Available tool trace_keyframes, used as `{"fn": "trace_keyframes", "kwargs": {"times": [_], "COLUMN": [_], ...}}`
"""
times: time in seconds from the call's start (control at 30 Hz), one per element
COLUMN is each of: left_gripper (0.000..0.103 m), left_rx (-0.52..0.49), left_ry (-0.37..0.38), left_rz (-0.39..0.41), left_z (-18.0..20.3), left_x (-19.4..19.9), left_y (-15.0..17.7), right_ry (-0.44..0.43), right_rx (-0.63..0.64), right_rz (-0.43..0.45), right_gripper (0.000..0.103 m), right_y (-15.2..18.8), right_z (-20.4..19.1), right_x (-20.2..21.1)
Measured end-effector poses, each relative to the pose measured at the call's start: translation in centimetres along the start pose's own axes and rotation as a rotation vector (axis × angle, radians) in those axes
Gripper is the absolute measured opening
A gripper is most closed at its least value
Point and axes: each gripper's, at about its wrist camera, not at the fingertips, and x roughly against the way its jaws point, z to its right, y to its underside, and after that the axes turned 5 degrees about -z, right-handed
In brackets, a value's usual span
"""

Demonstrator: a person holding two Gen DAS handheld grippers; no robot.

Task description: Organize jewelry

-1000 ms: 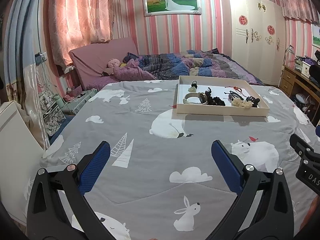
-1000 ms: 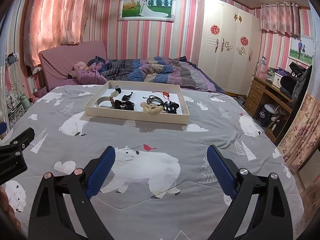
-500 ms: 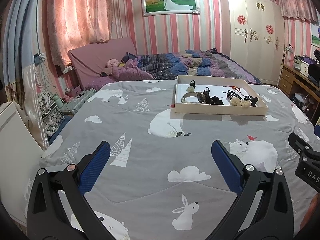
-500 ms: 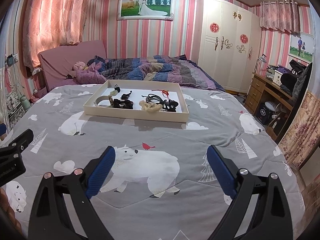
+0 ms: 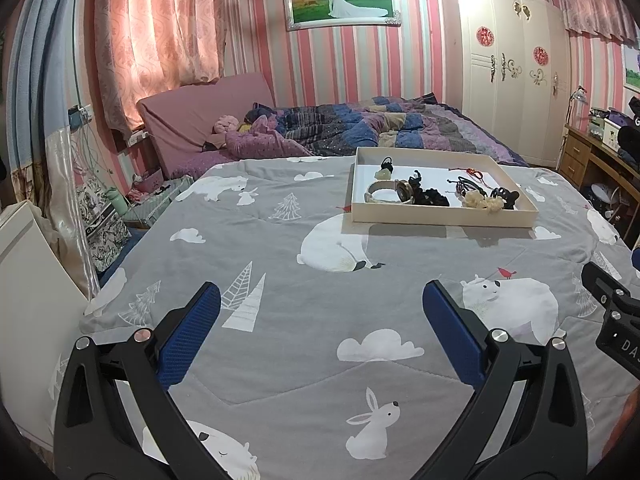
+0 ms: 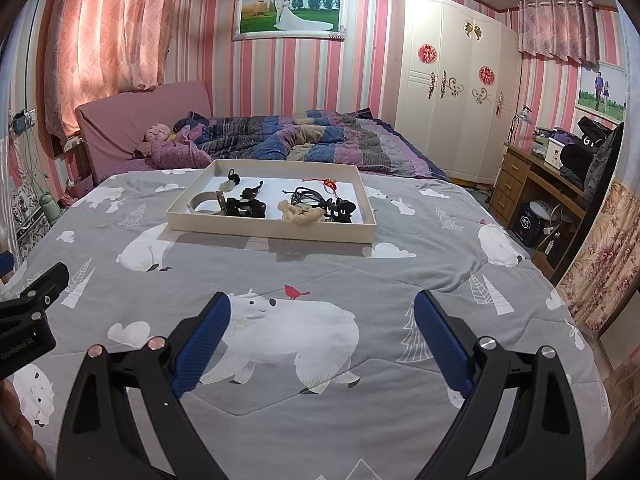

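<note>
A shallow cream tray (image 5: 440,215) (image 6: 272,229) lies on the grey bedspread, well ahead of both grippers. In it are a watch (image 5: 390,193) (image 6: 206,204), black hair ties (image 5: 430,197) (image 6: 246,206), a cream scrunchie (image 5: 482,201) (image 6: 300,215), a black claw clip (image 6: 340,209), dark cords (image 6: 306,196) and a red string (image 6: 326,183). My left gripper (image 5: 320,312) is open and empty, low over the bedspread. My right gripper (image 6: 322,316) is open and empty too.
The grey bedspread (image 5: 300,272) with bears and trees covers the near bed. A rumpled quilt (image 6: 288,136) and pink headboard (image 5: 204,112) lie behind the tray. A wardrobe (image 6: 452,80) and wooden desk (image 6: 536,184) stand at the right. A white cabinet (image 5: 24,288) is at the left.
Both grippers have drawn back slightly and stayed open; the tray sits a little farther off and higher in both views. Nothing in the tray has moved.
</note>
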Motion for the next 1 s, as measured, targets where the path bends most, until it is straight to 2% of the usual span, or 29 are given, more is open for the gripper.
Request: {"fn": "trace_keyframes", "kwargs": {"times": [1.0], "left_gripper": [0.1], "left_rx": [0.001], "left_ry": [-0.016], "left_rz": [0.0], "left_z": [0.04], "left_x": [0.65], "left_y": [0.12], "right_ry": [0.008], "right_rx": [0.0], "right_rz": [0.002], "right_gripper": [0.093], "right_y": [0.23], "right_z": [-0.27], "right_x": [0.1]}}
